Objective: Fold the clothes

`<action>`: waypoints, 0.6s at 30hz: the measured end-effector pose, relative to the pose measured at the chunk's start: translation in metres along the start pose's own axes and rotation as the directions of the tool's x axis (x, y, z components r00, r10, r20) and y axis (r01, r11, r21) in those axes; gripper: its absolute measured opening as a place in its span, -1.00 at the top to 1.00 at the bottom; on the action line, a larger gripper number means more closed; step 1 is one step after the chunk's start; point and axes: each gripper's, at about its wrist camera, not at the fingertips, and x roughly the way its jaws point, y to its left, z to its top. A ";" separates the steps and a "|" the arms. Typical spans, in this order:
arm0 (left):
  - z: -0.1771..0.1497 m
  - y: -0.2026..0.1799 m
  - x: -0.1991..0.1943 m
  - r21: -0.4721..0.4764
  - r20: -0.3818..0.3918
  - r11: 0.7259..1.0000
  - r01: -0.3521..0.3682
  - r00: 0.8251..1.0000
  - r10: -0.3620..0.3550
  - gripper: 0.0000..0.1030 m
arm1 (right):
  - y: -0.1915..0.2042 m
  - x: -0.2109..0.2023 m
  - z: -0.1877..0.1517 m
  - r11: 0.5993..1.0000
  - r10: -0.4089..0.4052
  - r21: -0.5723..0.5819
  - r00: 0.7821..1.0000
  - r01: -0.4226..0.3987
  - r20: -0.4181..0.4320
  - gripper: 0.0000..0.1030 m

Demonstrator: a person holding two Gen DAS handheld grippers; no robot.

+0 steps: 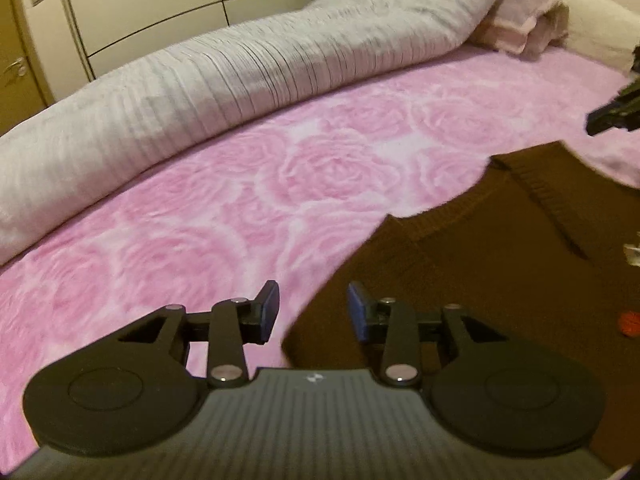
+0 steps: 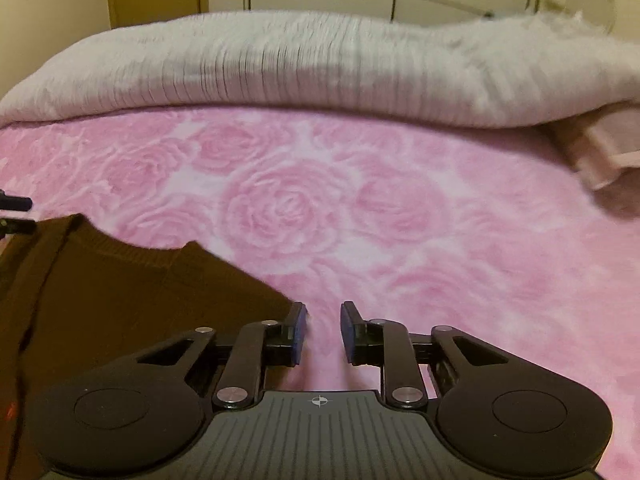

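A dark brown knitted garment (image 1: 500, 264) lies spread flat on the pink rose-patterned bed cover (image 1: 248, 200), at the right of the left wrist view. My left gripper (image 1: 314, 312) hovers open over the garment's left edge, nothing between its blue pads. In the right wrist view the same brown garment (image 2: 120, 300) fills the lower left. My right gripper (image 2: 323, 332) stands open just past the garment's right edge, above the pink cover (image 2: 400, 220), holding nothing. The other gripper's black tip (image 1: 612, 112) shows at the far right of the left wrist view.
A rolled pale grey quilt (image 1: 240, 80) runs along the far side of the bed, seen as well as the quilt (image 2: 320, 72) in the right wrist view. A folded pink towel (image 1: 520, 24) lies at its end. Cream wardrobe doors (image 1: 140, 0) stand behind.
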 end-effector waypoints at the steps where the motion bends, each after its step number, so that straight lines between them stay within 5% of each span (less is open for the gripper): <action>1: -0.006 -0.005 -0.013 -0.004 0.003 1.000 0.005 1.000 -0.005 0.31 | 0.001 -0.021 -0.010 1.000 0.013 0.012 1.000 -0.013 0.009 0.45; 9: -0.055 -0.043 -0.114 -0.039 0.025 0.998 0.045 0.999 -0.044 0.18 | 0.005 -0.158 -0.141 0.980 0.085 0.181 0.996 -0.086 0.014 0.26; 13: -0.082 -0.070 -0.152 -0.048 0.020 0.997 0.062 0.998 -0.061 0.13 | -0.007 -0.162 -0.175 0.943 0.108 0.316 0.994 -0.104 0.005 0.26; 18: -0.115 -0.095 -0.175 -0.104 -0.018 0.994 0.033 0.999 -0.035 0.13 | -0.021 -0.130 -0.173 0.905 0.173 0.393 0.985 -0.165 0.016 0.37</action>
